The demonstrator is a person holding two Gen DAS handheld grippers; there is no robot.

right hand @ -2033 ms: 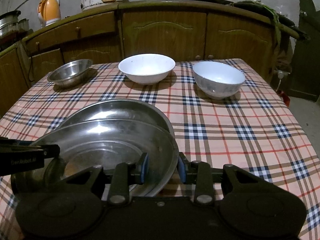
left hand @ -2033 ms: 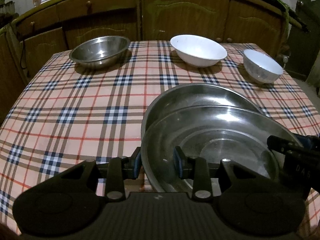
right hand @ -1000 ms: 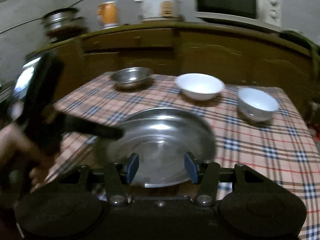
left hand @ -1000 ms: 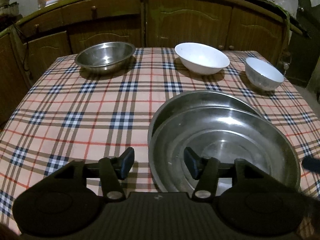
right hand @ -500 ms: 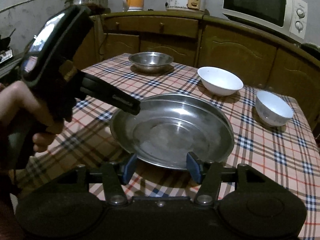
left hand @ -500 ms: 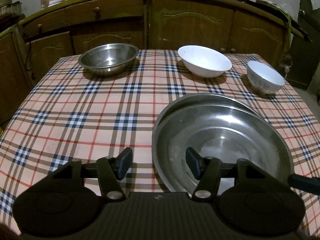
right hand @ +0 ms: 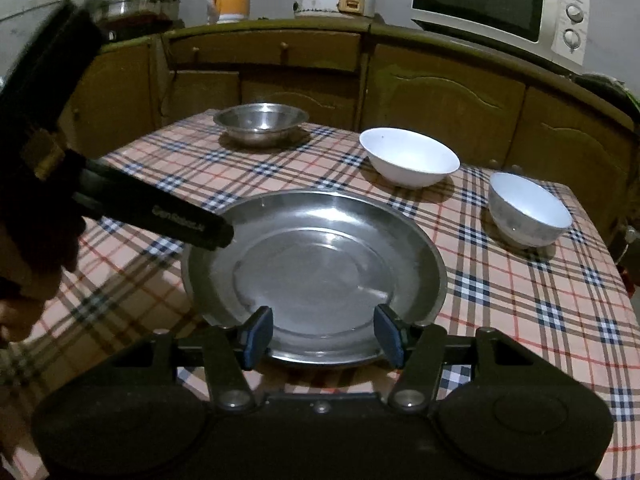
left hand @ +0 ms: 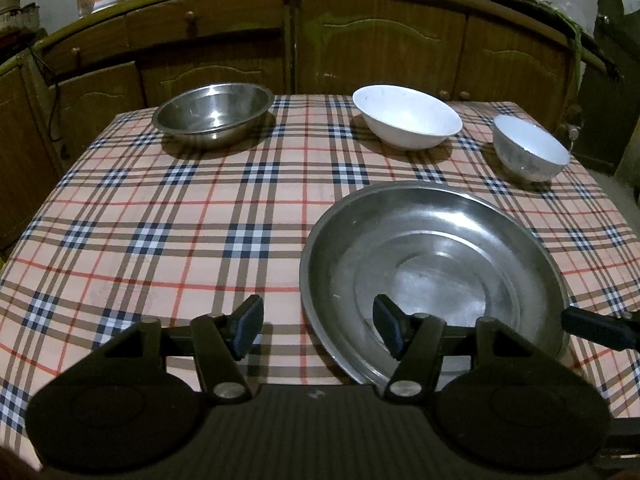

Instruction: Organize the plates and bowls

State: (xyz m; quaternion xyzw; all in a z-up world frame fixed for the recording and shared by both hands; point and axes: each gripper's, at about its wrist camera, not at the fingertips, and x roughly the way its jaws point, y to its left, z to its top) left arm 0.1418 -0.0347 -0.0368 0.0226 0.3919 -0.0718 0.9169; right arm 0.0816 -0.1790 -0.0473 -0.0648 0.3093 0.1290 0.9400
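Both grippers have let go of the steel plates [left hand: 432,264], now stacked flat at five o'clock on the checked tablecloth [left hand: 160,216]. Wooden cabinets [left hand: 380,44] stand behind. Left gripper [left hand: 316,330] is opening, straddling the rim, pads clear. Right gripper [right hand: 320,336] gapes half-wide, gripping nothing.

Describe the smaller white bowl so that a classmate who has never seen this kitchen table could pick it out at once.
Start at the table with the checked cloth and look along its far edge, where three bowls stand in a row. The smaller white bowl is at the right end, beside the wide white bowl. It is narrower and deeper than that one, and the steel bowl is metal.
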